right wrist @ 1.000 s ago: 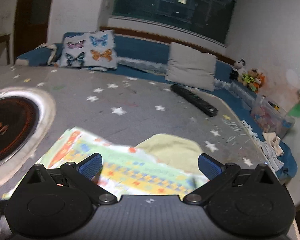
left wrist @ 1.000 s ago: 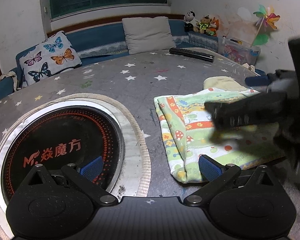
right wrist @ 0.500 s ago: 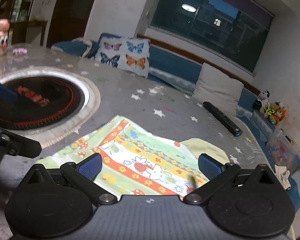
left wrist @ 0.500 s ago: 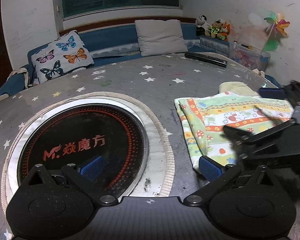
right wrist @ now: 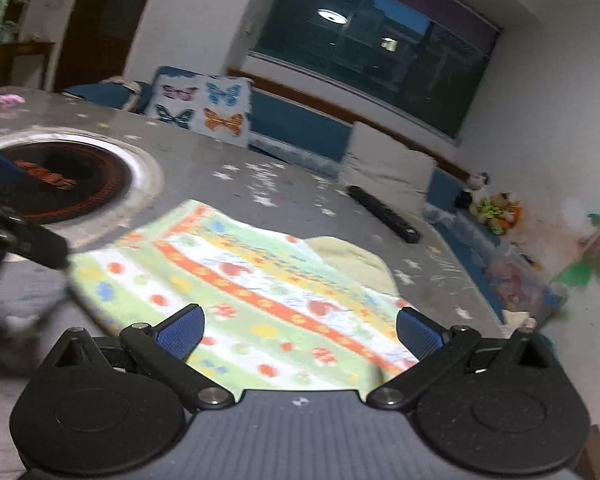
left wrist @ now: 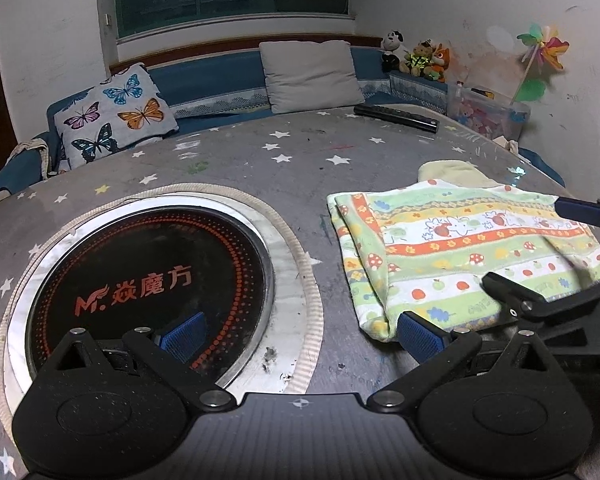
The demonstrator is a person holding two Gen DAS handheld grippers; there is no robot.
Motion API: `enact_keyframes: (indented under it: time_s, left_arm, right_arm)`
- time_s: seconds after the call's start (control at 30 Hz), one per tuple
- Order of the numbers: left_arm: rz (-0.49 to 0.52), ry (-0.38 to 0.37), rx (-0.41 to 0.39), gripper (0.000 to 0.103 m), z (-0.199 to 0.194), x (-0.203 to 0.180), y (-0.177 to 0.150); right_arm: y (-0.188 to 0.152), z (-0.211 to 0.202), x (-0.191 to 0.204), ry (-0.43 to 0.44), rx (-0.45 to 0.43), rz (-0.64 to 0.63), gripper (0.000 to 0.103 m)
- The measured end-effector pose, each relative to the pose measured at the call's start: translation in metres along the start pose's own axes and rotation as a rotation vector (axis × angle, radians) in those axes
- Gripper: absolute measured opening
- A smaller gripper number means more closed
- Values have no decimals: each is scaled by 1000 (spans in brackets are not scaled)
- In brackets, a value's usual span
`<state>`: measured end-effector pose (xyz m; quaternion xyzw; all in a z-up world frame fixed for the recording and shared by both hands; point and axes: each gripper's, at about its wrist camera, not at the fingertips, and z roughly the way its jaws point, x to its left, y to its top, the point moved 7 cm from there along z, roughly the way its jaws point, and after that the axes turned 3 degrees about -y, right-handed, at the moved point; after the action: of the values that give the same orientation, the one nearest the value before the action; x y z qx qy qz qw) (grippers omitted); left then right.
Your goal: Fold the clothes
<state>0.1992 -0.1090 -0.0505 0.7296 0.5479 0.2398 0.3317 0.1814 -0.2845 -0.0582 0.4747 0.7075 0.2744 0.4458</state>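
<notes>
Garment (left wrist: 460, 256) lies long axis left-right, straight ahead of the spread, empty right gripper (right wrist: 300, 330) fingers; left gripper (left wrist: 300, 330), also spread, sits off to its left.

A folded green, white and orange striped cartoon-print garment (left wrist: 460, 248) lies flat on the star-patterned table (left wrist: 260, 160).

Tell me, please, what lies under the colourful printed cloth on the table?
A pale yellow cloth sticks out from under the far edge of the printed cloth. How far it reaches underneath is covered. Elsewhere only the star-patterned table shows around it.
</notes>
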Motion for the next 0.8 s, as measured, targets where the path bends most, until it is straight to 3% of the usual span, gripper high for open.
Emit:
enact_keyframes:
  time_s: [0.3,0.47,0.57,0.8]
  left_arm:
    - [-6,7,4,103,-3,3,-5]
    - [-2,2,5,103,-6,-1,-7]
    - [5,-1,4,103,-9,-3,-9]
    - [18,4,7,103,-13,-6,-13]
  right_arm:
    - [-14,-18,-18,14,33,104,103]
    - [-20,-19,-45,-46,55,237,103]
    - [-36,-13,-46,-65,115,240,103]
    - [-37,-31,-42,-44,99,266,103]
